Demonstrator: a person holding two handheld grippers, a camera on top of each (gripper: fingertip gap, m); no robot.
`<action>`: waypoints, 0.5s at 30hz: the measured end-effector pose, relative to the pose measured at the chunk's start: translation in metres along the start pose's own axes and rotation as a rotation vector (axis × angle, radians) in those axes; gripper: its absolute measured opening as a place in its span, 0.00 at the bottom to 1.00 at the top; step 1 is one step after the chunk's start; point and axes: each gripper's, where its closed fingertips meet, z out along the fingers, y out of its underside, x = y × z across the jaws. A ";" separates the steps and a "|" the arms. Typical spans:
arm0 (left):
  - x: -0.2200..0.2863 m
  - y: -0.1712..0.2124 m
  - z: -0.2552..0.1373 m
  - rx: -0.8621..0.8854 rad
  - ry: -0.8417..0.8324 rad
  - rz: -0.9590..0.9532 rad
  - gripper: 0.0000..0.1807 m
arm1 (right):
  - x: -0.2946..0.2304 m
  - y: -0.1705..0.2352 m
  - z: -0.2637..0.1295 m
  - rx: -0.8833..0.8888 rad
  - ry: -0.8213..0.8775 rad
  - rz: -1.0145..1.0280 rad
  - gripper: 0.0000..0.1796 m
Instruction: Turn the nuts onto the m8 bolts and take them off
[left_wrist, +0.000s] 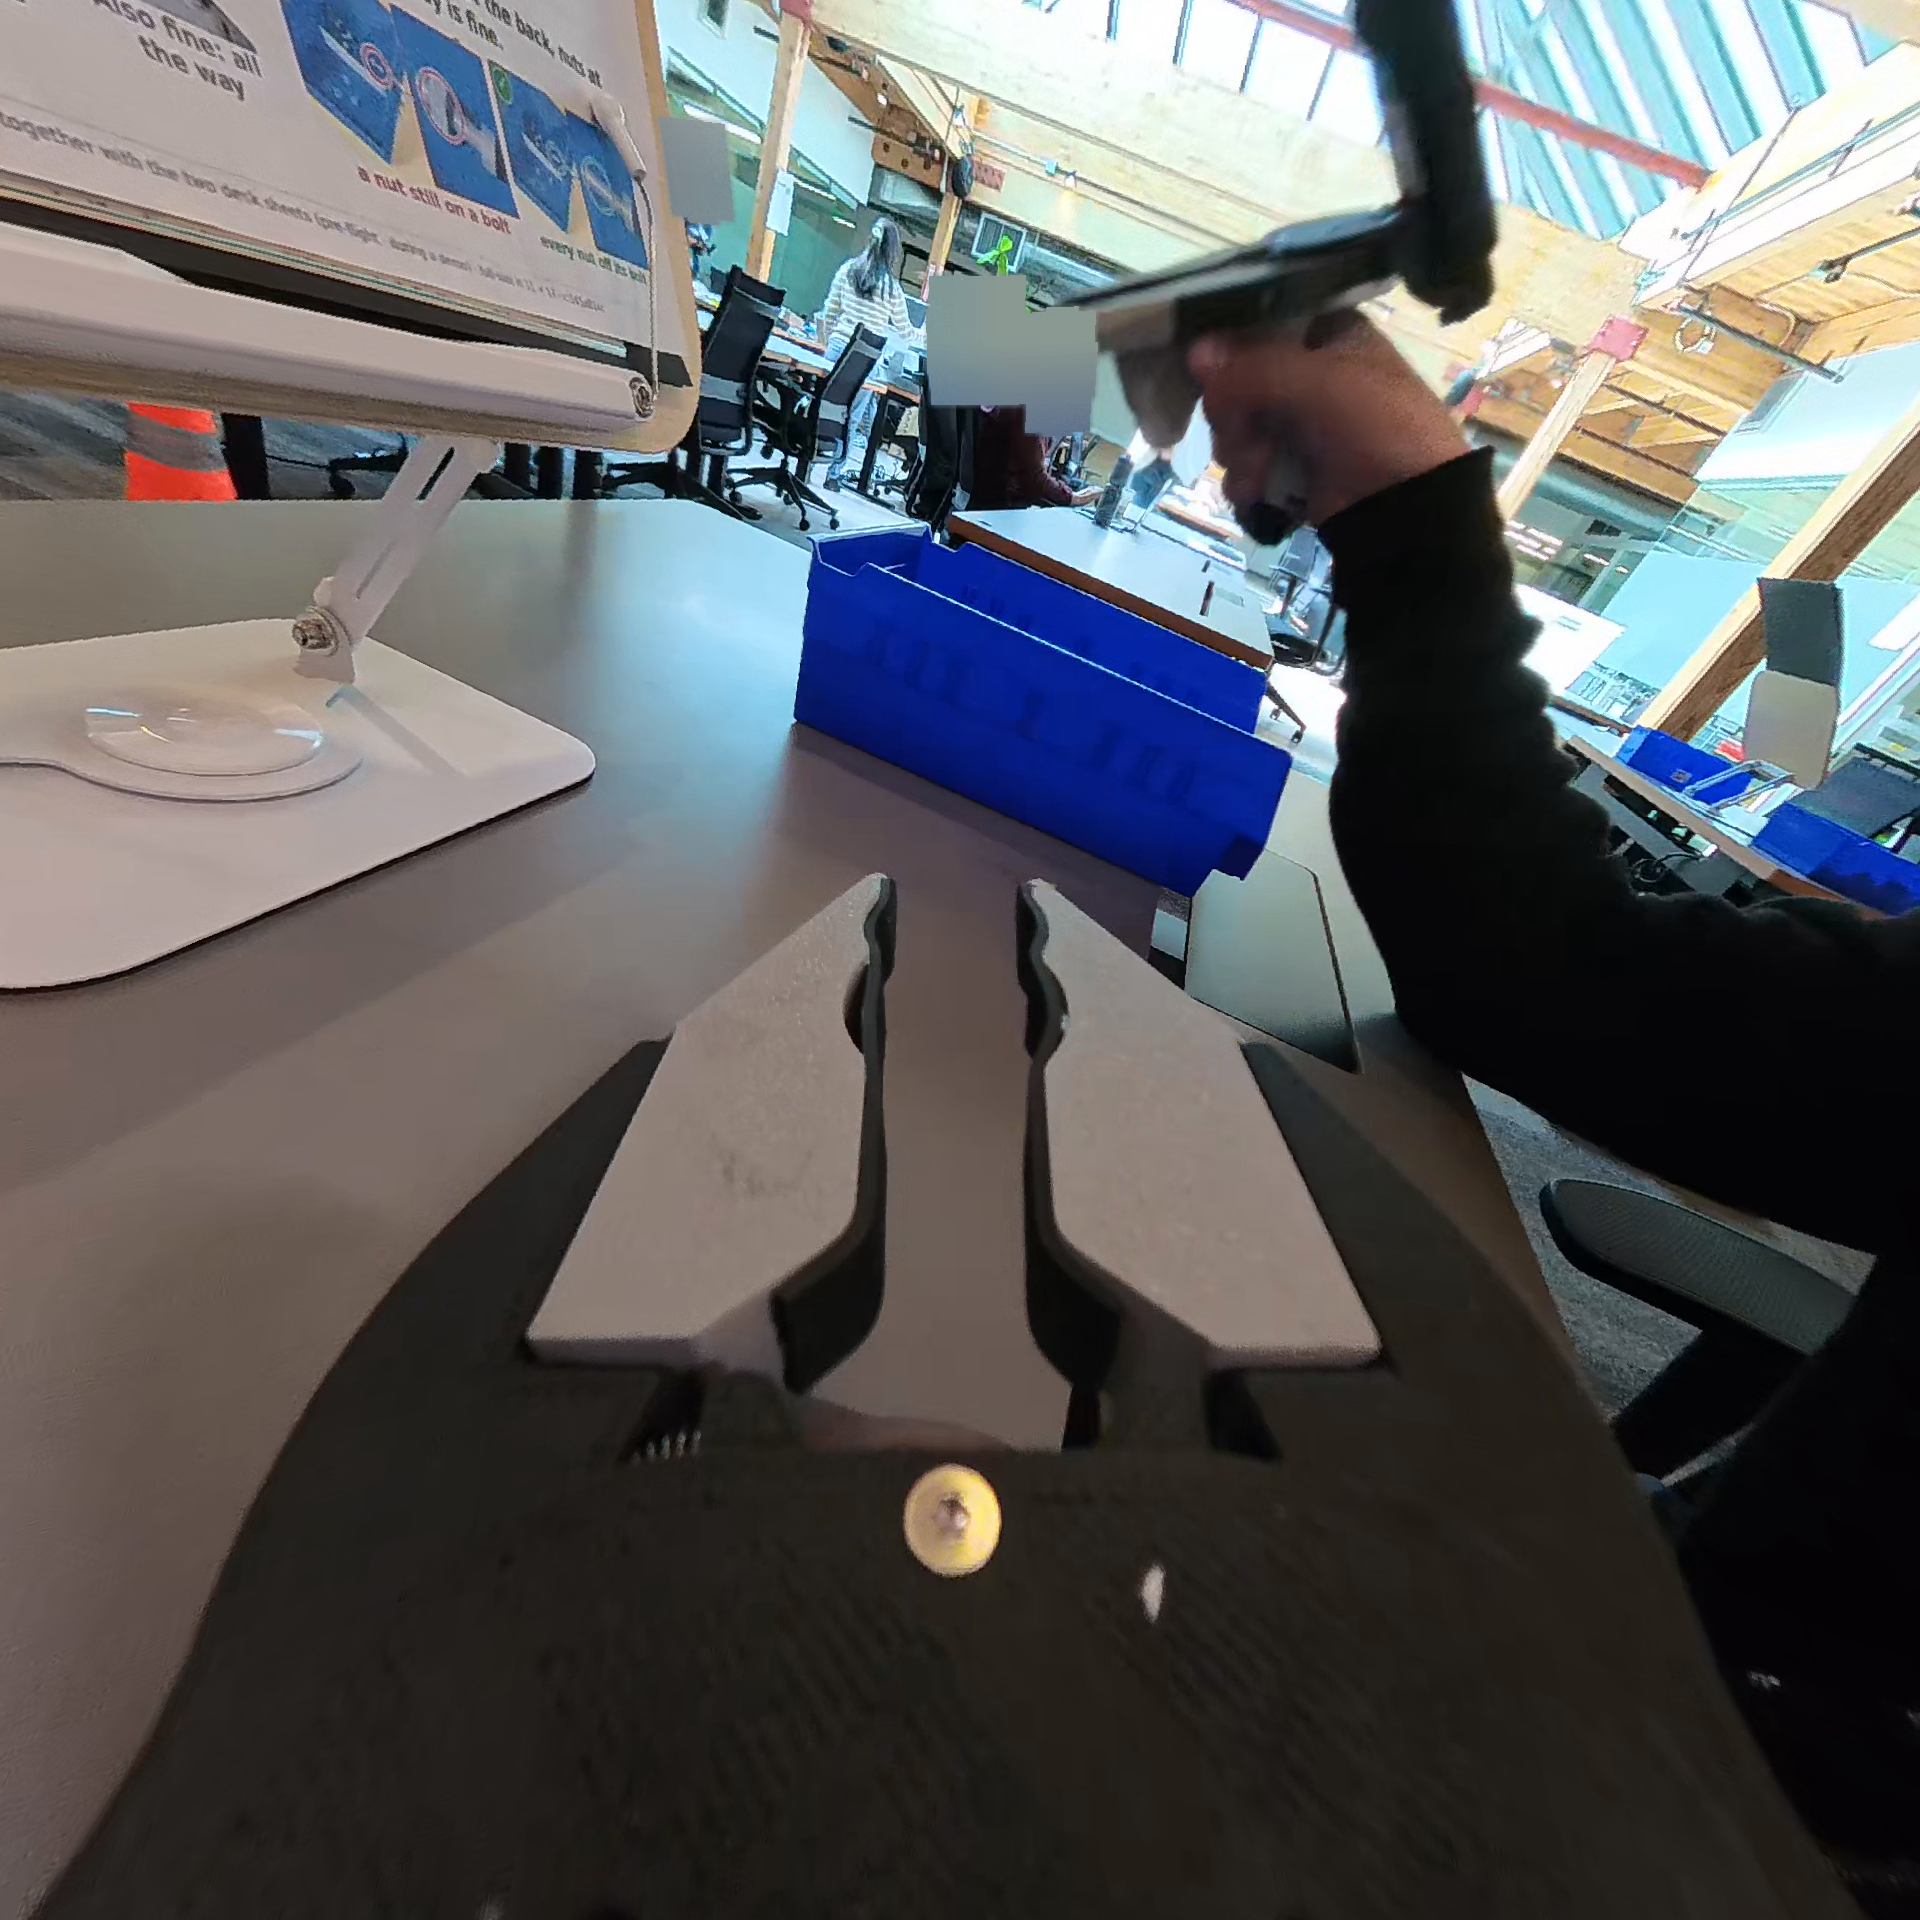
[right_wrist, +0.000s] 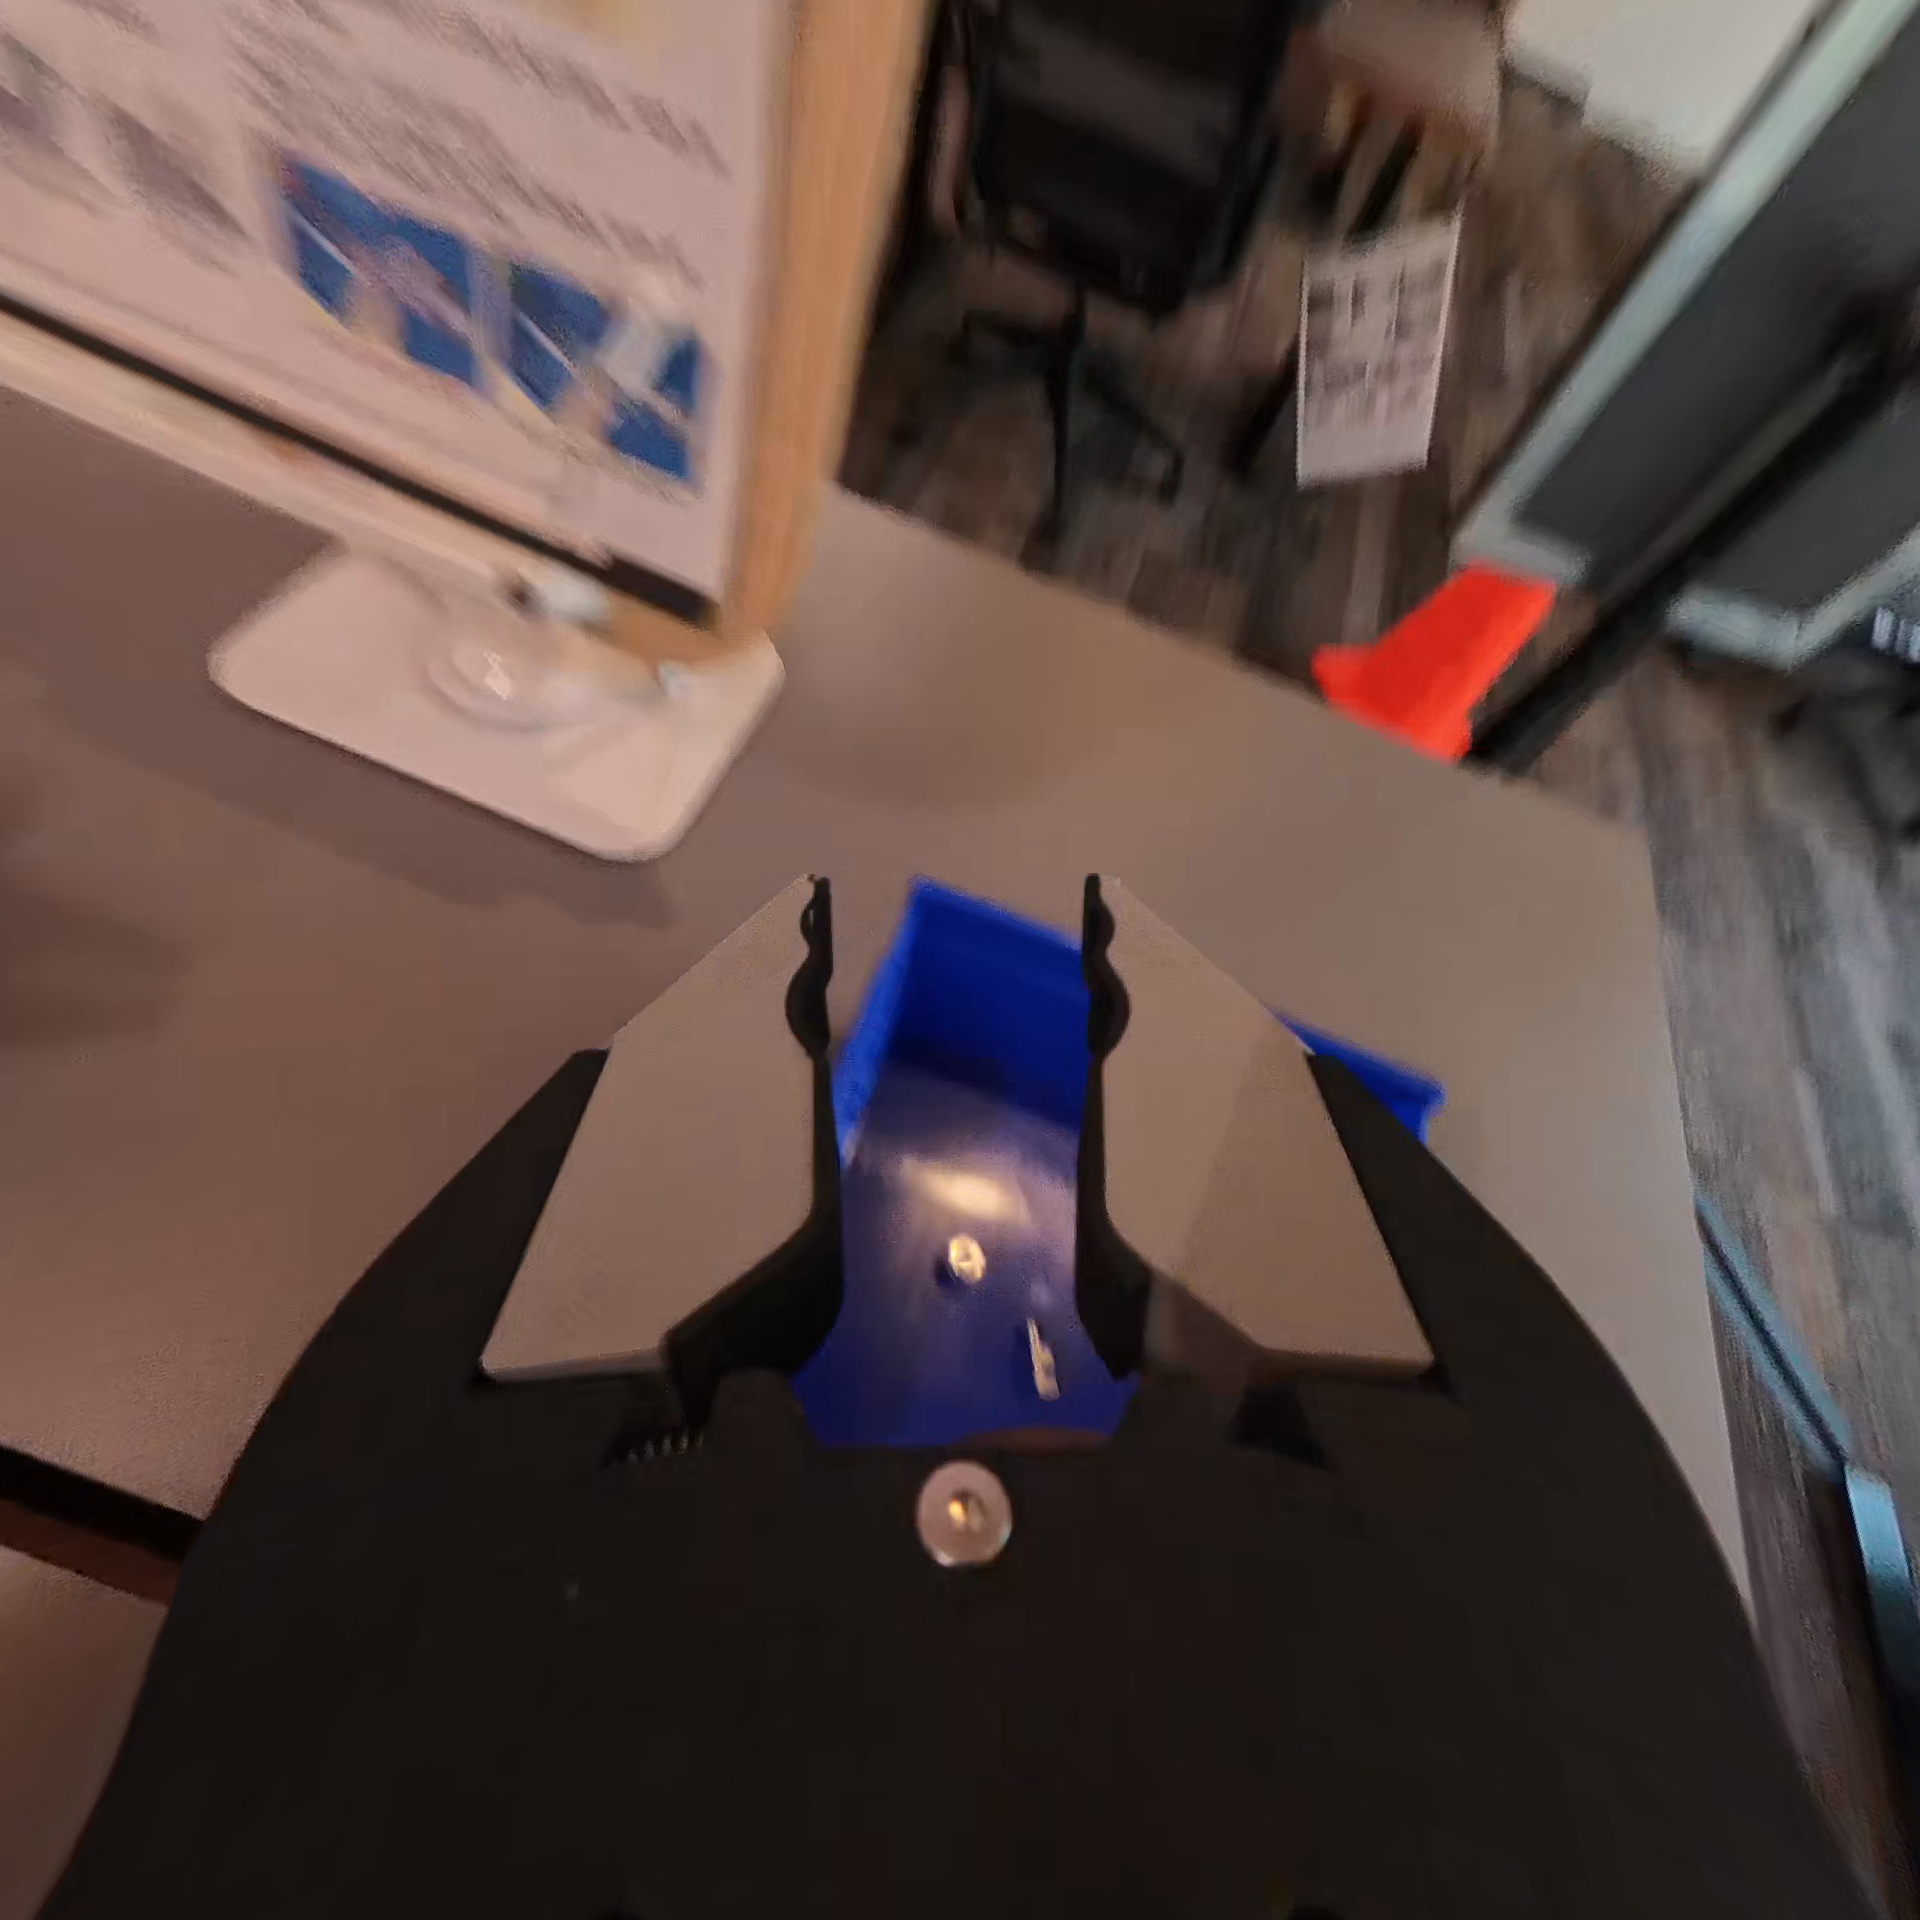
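Left gripper: finger faces grey, matt, finely grained; inner edges and body black matt plastic with visible layer texture; one bright metal screw in the body. Right gripper: same grey faces, here with a slight sheen. Bench: smooth grey-brown top, satin finish. Bin: blue plastic, smooth, glossy floor reflecting light in the right wrist view. Small parts in the bin: shiny metal. Stand base: white, smooth, matt. Instruction sheet: printed paper on a light wood-edged board. Sleeve: black cloth.
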 end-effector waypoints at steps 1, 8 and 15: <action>0.001 0.000 0.000 -0.001 -0.001 0.004 0.11 | -0.021 -0.028 -0.015 0.119 -0.036 -0.038 0.25; 0.004 -0.002 0.001 0.001 0.001 0.018 0.11 | -0.214 -0.087 -0.027 0.380 -0.411 -0.271 0.27; 0.014 -0.006 0.000 -0.017 -0.006 0.086 0.13 | -0.301 0.026 0.121 -0.025 -0.440 -0.382 0.29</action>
